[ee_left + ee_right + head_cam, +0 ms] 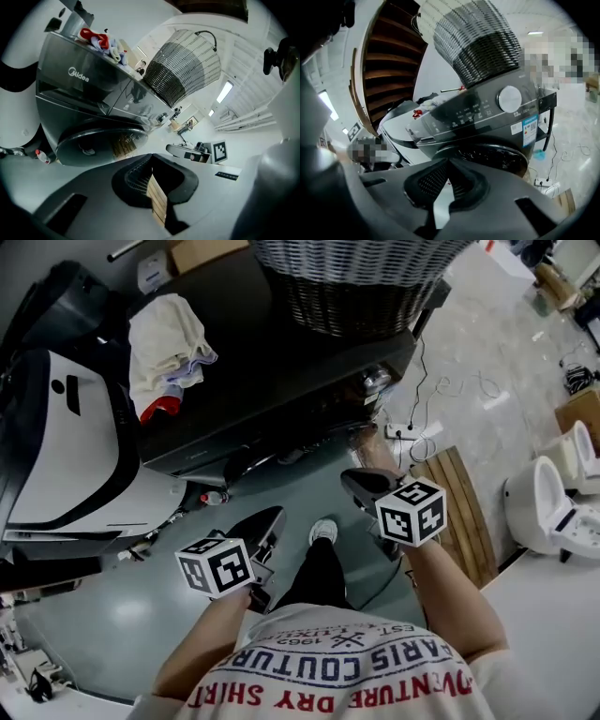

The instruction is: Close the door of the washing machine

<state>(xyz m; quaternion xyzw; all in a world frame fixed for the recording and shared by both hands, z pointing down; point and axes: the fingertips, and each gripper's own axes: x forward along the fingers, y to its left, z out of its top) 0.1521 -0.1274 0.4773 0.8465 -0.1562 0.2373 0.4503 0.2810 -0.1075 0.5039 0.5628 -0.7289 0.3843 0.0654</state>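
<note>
Grey floor (112,615) fronts the washing machine (281,362), its round door (93,143) apparently seated, latching unconfirmed; left gripper (151,161) and right gripper (447,161), fingers closed empty, stand clear: next, press the door rim home.

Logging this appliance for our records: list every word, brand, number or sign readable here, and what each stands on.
"Midea": washing machine front, left gripper view.
"12": control panel, below the dial, right gripper view.
"EST", "1962", "DRY SHIRT": the person's T-shirt, upside down in head view.
Too small to read: the button labels and the blue sticker on the machine's front.
</note>
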